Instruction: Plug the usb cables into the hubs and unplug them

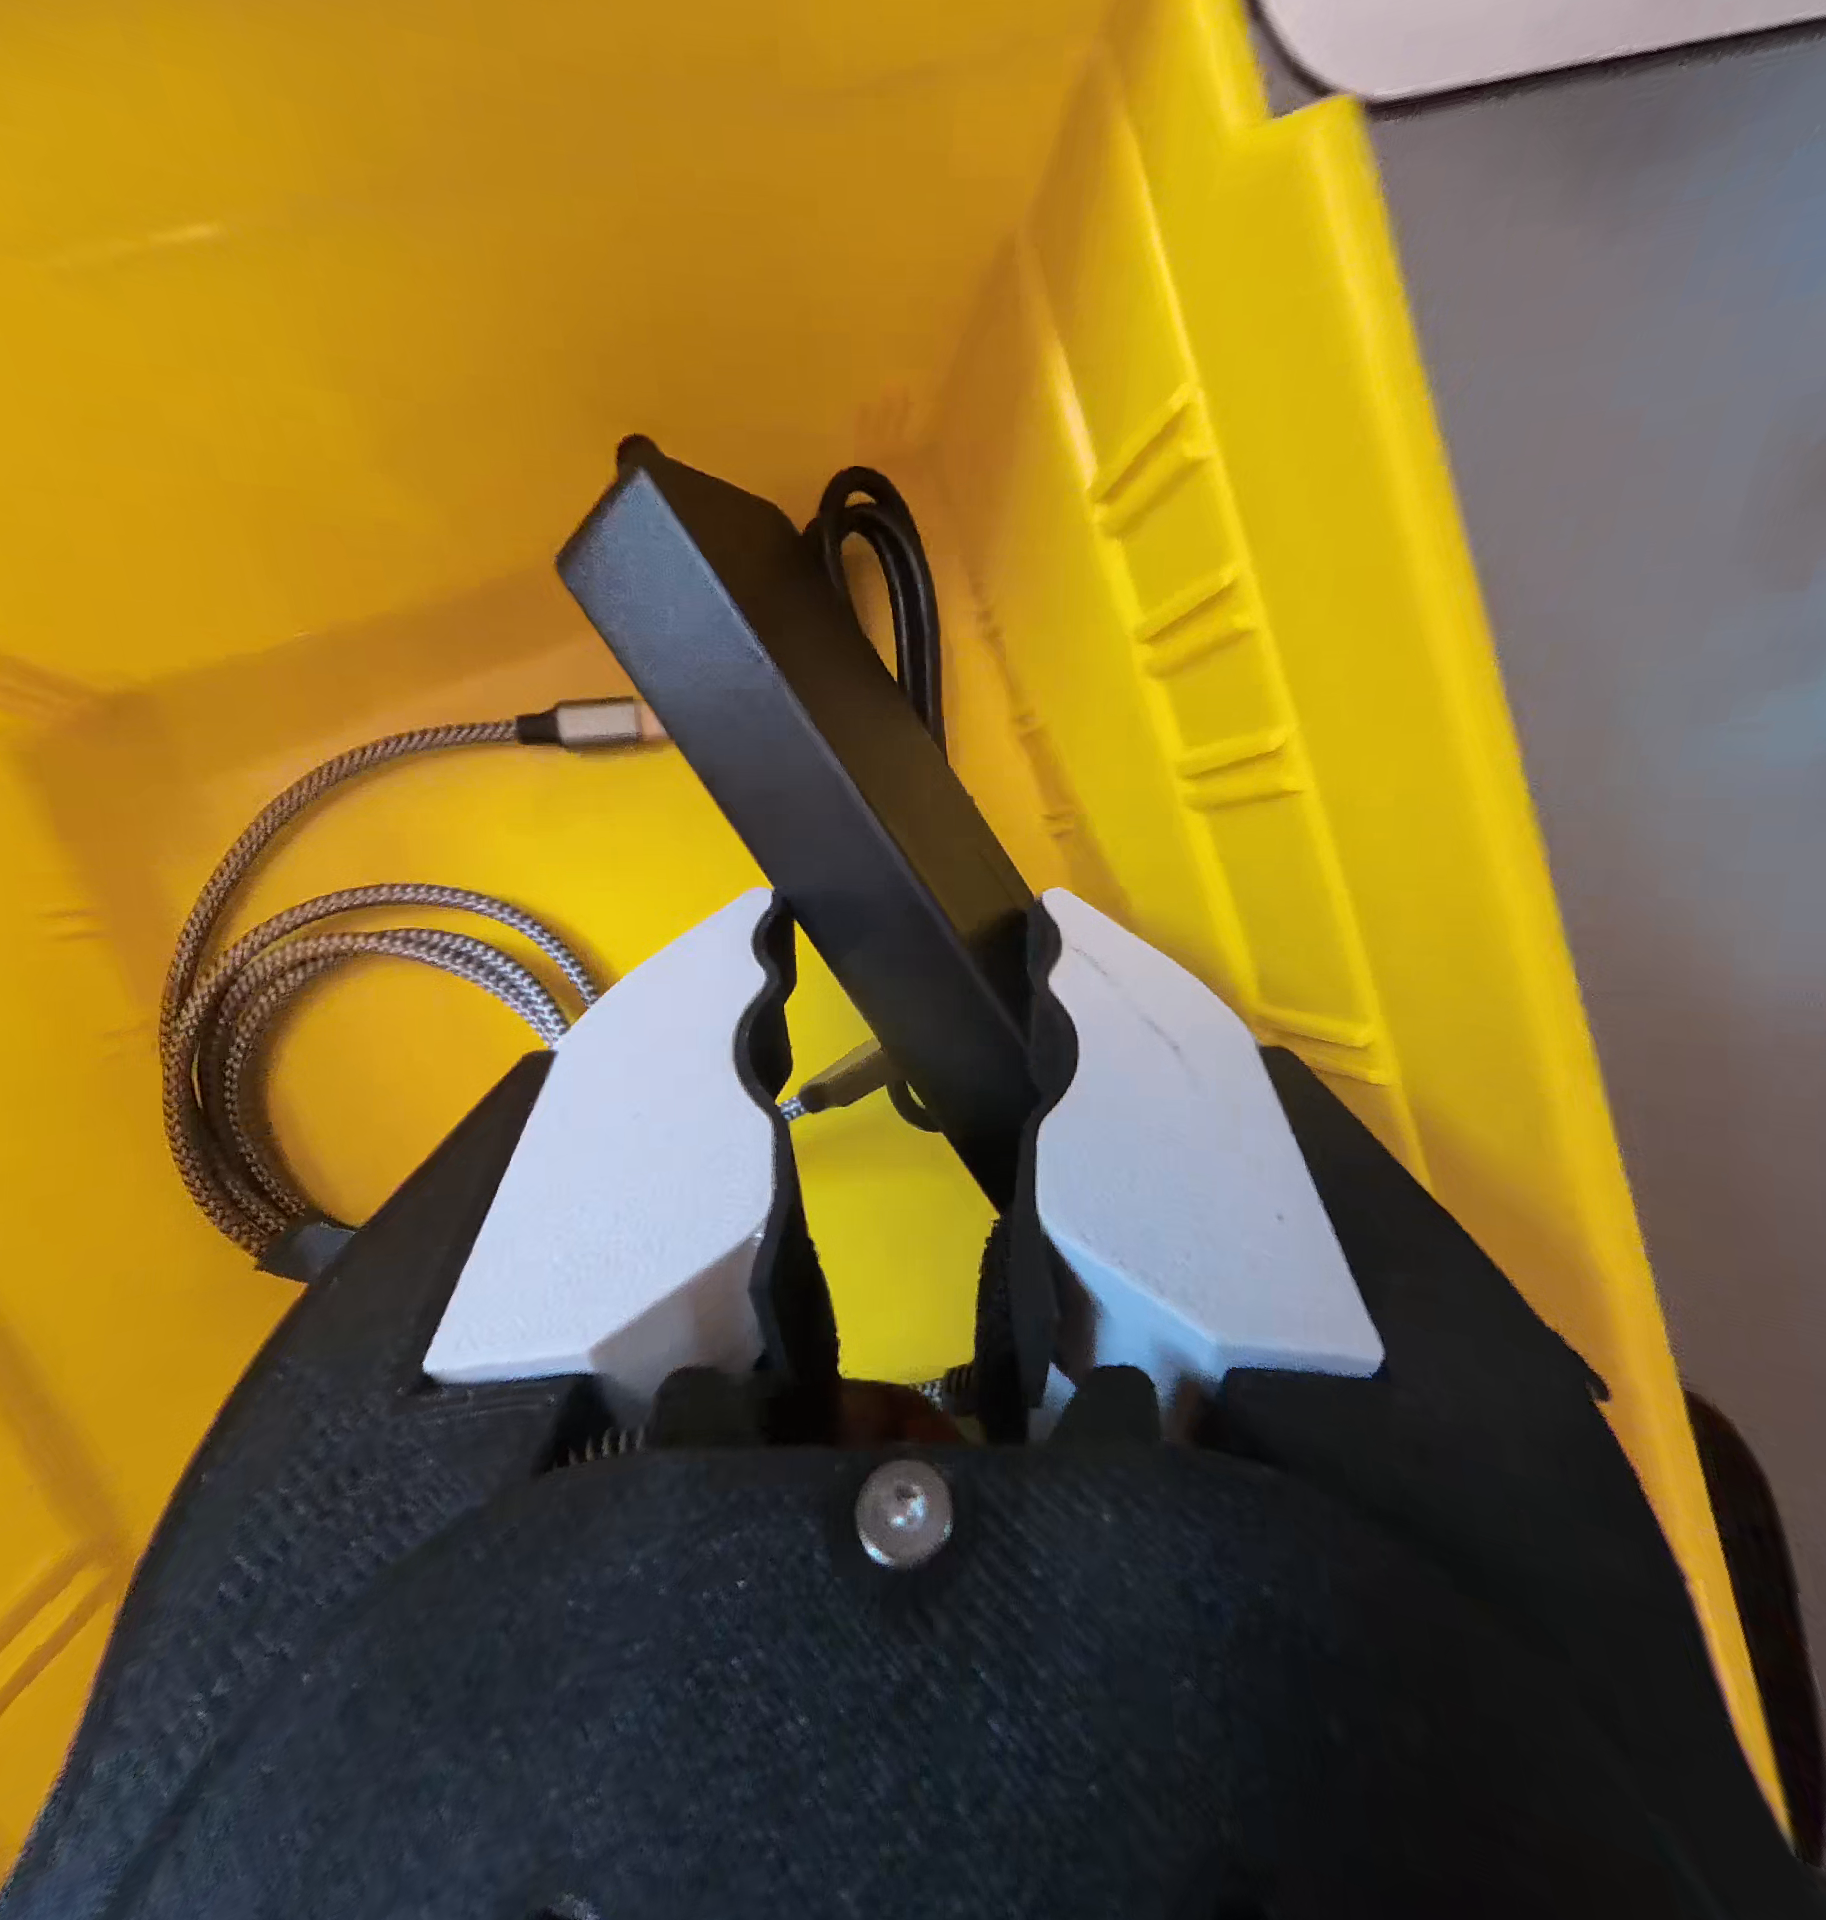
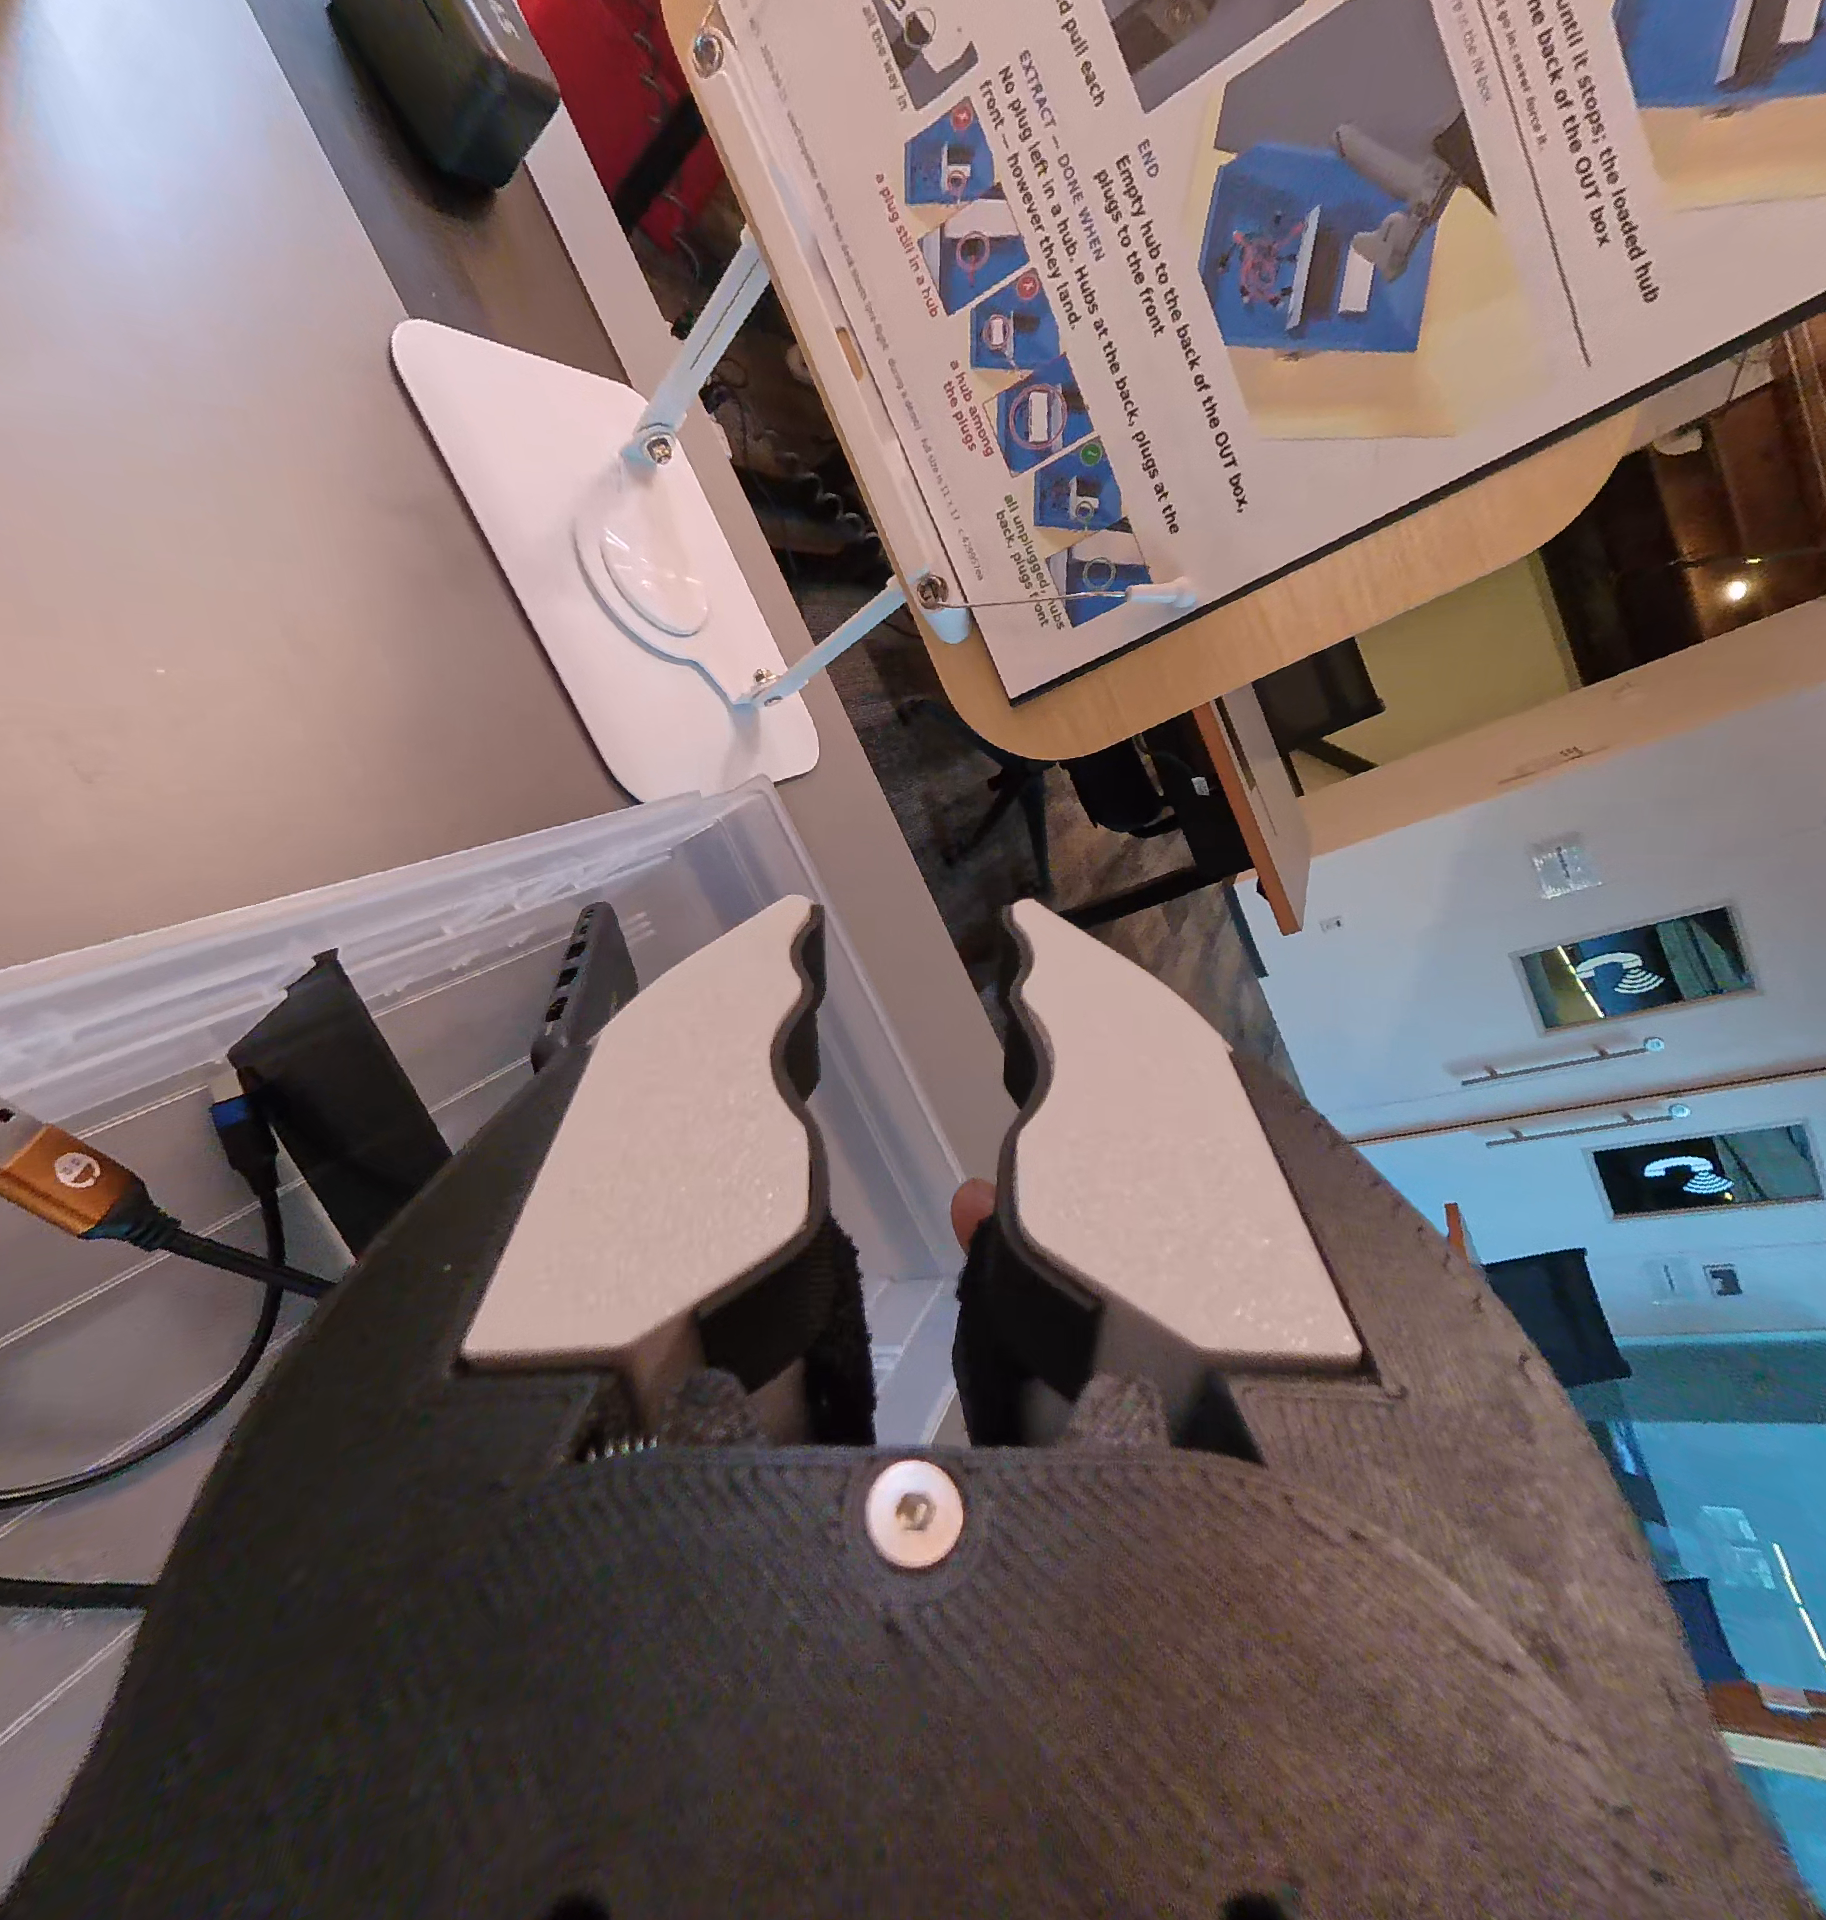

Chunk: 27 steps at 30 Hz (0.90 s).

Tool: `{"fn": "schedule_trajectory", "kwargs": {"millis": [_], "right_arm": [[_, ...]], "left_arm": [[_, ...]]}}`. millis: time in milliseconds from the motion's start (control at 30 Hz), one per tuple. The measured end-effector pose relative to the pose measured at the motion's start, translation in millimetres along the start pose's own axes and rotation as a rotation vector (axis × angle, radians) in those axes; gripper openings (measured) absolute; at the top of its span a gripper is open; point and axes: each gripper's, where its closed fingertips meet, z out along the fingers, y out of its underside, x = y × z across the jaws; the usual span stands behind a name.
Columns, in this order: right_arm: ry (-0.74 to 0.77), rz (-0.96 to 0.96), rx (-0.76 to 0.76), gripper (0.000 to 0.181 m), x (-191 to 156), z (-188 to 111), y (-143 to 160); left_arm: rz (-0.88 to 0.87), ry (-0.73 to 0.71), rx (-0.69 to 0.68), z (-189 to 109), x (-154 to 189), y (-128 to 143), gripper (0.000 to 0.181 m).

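Partly hidden — hub (image 1: pixel 784 758) ports, perhaps facing away.

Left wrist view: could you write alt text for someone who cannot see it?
A handheld gripper with white fingers and black pads clamps a flat black rectangular USB hub, tilted up inside a bright yellow plastic bin. A coiled brown braided cable and a looped thin black cable lie in the bin.
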Motion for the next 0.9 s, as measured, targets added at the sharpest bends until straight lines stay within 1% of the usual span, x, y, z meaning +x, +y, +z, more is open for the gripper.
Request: {"fn": "schedule_trajectory", "kwargs": {"millis": [67,133,267,367,467,600,767,900], "right_arm": [[0.006,-0.010,0.000,0.032,1.0,-1.3,-1.1],[0.015,-0.018,0.003,0.031,2.8,-3.1,-2.3],[0.029,-0.017,0.027,0.031,5.8,-6.5,-6.7],[0.036,-0.016,0.042,0.031,7.6,-8.7,-9.4],[0.044,-0.013,0.069,0.031,9.5,-11.5,-14.6],[0.050,0.013,0.158,0.031,11.9,-17.5,-30.8],[0.035,0.058,0.297,0.031,12.2,-26.8,-57.1],[0.017,0.115,0.449,0.031,12.8,-38.2,-87.3]], "left_arm": [[0.087,0.003,0.057,-7.9,7.0,-9.4,0.039],[0.170,-0.014,0.123,-21.9,15.8,-21.1,0.034],[0.313,-0.118,0.231,-49.4,26.6,-40.1,0.030],[0.420,-0.202,0.339,-73.4,35.5,-56.0,0.029],[0.519,-0.339,0.435,-102.3,41.7,-69.6,0.028],[0.637,-0.528,0.589,-144.2,53.8,-87.5,0.027],[0.808,-0.848,0.769,-197.3,74.2,-103.9,0.027],[0.942,-1.136,1.004,-240.7,106.8,-114.0,0.026]]}}
